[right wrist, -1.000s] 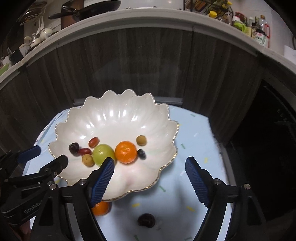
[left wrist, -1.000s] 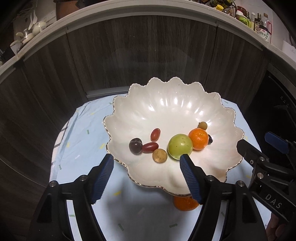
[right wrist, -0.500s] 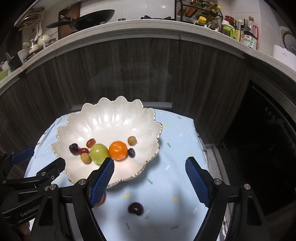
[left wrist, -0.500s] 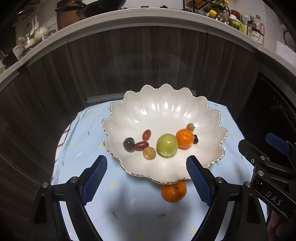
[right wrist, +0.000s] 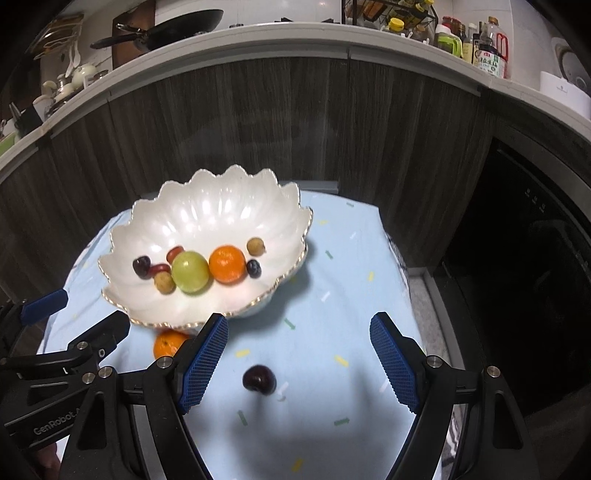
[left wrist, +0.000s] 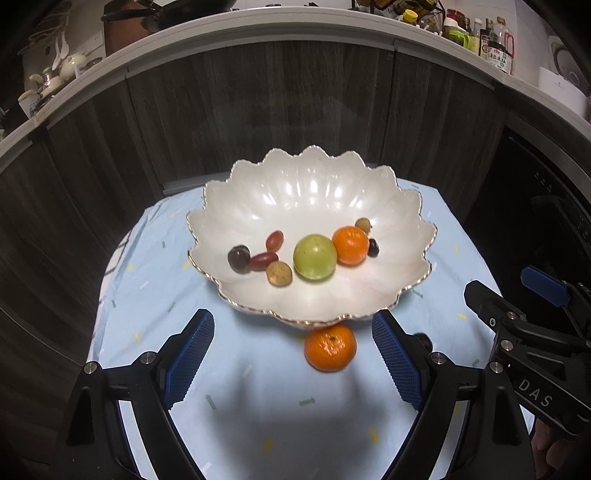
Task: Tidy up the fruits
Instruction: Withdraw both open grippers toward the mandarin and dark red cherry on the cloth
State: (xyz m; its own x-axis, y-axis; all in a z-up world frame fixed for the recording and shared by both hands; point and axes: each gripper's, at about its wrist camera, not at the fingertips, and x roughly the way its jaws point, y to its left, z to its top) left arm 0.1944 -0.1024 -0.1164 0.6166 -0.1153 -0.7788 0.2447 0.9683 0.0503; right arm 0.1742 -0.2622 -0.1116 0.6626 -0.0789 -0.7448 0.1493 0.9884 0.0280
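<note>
A white scalloped bowl point(left wrist: 314, 192) point(right wrist: 221, 206) stands on a light blue cloth. In it lie a green fruit point(left wrist: 314, 256), an orange point(left wrist: 350, 245) and several small dark, red and tan fruits. A loose orange point(left wrist: 330, 345) point(right wrist: 168, 343) lies on the cloth just in front of the bowl. A dark plum point(right wrist: 259, 379) lies on the cloth in the right wrist view. My left gripper point(left wrist: 293, 363) is open and empty, with the loose orange between and just beyond its fingers. My right gripper point(right wrist: 297, 363) is open and empty above the plum.
The cloth point(right wrist: 332, 280) covers a small table against dark wood cabinet fronts point(left wrist: 295, 110). A counter above holds bottles point(right wrist: 487, 48) and a pan point(right wrist: 166, 27). A dark appliance front point(right wrist: 535, 240) stands to the right. Each gripper shows at the edge of the other's view.
Both grippers have drawn back and up from the bowl. The bowl looks smaller and the loose orange and the plum have come into fuller view. Both stay open.
</note>
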